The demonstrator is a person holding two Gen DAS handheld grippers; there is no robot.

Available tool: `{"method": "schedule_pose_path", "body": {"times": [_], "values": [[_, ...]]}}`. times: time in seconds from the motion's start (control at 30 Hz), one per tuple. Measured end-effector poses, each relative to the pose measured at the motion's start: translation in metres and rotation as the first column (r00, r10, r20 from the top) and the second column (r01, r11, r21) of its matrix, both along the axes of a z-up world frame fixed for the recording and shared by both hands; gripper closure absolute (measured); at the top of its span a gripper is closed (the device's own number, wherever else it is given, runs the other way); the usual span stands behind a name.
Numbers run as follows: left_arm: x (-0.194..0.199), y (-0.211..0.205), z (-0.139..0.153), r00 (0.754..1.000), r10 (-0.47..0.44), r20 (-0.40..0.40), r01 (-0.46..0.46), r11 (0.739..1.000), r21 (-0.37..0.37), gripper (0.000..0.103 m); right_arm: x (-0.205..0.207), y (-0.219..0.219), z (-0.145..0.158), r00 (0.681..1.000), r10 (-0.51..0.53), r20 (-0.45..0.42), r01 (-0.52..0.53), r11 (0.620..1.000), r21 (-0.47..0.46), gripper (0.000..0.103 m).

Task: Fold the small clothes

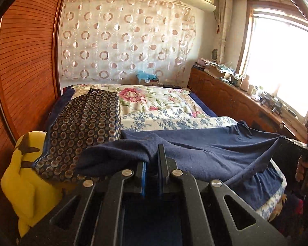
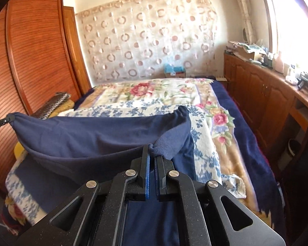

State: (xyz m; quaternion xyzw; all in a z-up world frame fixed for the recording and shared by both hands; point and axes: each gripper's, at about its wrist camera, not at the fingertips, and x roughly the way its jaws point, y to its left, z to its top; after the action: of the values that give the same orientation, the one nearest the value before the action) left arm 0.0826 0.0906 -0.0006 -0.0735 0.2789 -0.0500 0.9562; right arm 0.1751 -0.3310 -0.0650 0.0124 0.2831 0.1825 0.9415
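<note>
Navy fleece garment (image 1: 205,149) hangs stretched between the two grippers above the near end of the bed (image 2: 232,147), its top edge pulled into a sagging line while the lower part drapes down onto the blue-and-white floral blanket (image 1: 174,121). The left gripper (image 1: 152,160) has its fingers nearly together and a bunched corner of the cloth pinched between them; the fabric spills over the left finger and hides its tip. The right gripper (image 2: 153,155) is likewise closed down on the other corner, with a small wad of fleece bulging just past its fingertips and the blue pads pressing in on the material. In the right wrist view the left gripper shows at the far left edge, holding the cloth's other end taut. In the left wrist view the right hand (image 1: 306,168) is visible at the right edge, wrapped around its handle. A dark patterned cloth with ring motifs (image 1: 86,129) lies on the left side of the bed, partly over a yellow item (image 1: 26,188) beside the wooden wardrobe (image 1: 26,65). A pink floral quilt (image 2: 154,90) covers the far half of the bed.
</note>
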Motion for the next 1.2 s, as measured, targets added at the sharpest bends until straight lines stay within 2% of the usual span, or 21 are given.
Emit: {"method": "schedule_pose_path", "body": {"times": [0.13,0.23,0.37,0.5,0.57,0.83,1.07,1.2], "values": [[-0.021,-0.001,-0.012,1.0,0.004,-0.022,-0.003,1.0,0.021,0.098,-0.032,-0.009,0.005,1.0,0.002,0.01,-0.002,1.0,0.02,0.102],[-0.029,0.003,-0.032,0.997,0.023,-0.068,-0.022,1.0,0.018,0.097,-0.05,-0.019,0.001,1.0,-0.004,-0.001,0.004,0.999,0.042,0.102],[-0.033,0.006,-0.067,0.99,0.033,-0.14,-0.036,0.999,-0.017,0.097,-0.059,-0.022,-0.028,0.997,-0.025,-0.069,0.027,0.999,0.021,0.102],[-0.039,-0.001,-0.085,0.983,0.05,-0.179,-0.049,0.999,0.005,0.097,-0.065,-0.027,-0.056,0.99,-0.039,-0.138,0.044,0.998,0.039,0.102],[-0.042,-0.001,-0.092,0.979,0.05,-0.196,-0.053,0.999,-0.009,0.096,-0.065,-0.03,-0.064,0.986,-0.041,-0.159,0.048,0.998,0.041,0.102],[-0.051,-0.005,-0.101,0.973,0.064,-0.22,-0.068,0.998,-0.007,0.095,-0.066,-0.025,-0.072,0.985,-0.049,-0.164,0.048,0.999,-0.01,0.102],[-0.053,-0.006,-0.1,0.973,0.069,-0.221,-0.067,0.998,0.018,0.093,-0.068,-0.026,-0.072,0.986,-0.046,-0.162,0.047,0.999,0.003,0.101],[-0.056,-0.008,-0.097,0.973,0.075,-0.219,-0.067,0.997,0.041,0.087,-0.068,-0.025,-0.07,0.986,-0.043,-0.159,0.044,0.999,0.0,0.1]]}}
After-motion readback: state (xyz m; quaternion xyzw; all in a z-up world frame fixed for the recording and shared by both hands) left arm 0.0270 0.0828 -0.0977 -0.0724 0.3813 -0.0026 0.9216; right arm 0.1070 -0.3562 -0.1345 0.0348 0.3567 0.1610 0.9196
